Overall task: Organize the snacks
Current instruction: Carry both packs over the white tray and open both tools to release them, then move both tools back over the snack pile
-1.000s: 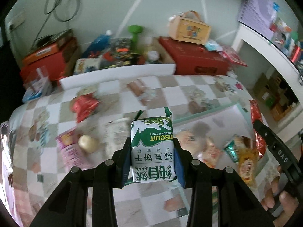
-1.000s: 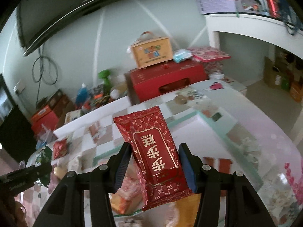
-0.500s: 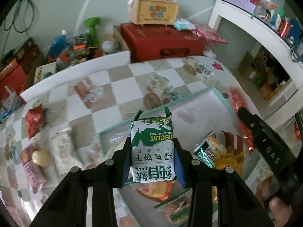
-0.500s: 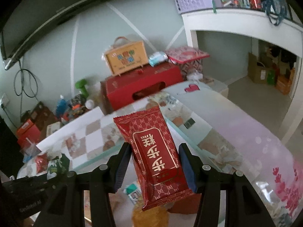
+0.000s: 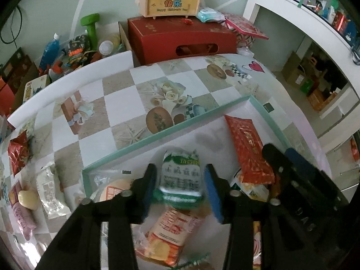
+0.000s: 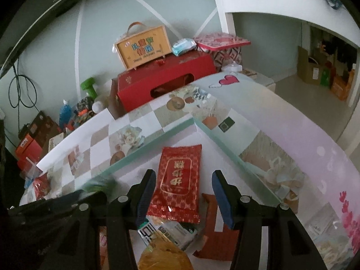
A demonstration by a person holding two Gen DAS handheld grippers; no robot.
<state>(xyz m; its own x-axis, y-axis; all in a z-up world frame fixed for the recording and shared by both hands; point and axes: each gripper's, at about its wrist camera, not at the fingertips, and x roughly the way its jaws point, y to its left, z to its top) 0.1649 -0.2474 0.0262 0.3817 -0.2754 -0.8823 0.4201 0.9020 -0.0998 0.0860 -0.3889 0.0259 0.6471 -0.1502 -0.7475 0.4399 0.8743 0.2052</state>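
Both packets have dropped from our grippers into the tray: green biscuits near, red pack right; fingers now apart.

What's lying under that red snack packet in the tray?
The red packet rests partly on a white and green packet and a yellow bag, inside the tray. Whatever lies deeper beneath is covered.

A pale green wall crossed by white stripes stands behind the table, which wears a checked cloth printed with flowers. A white shelf unit rises at the right over a light floor with cardboard boxes. A dark screen hangs up left.
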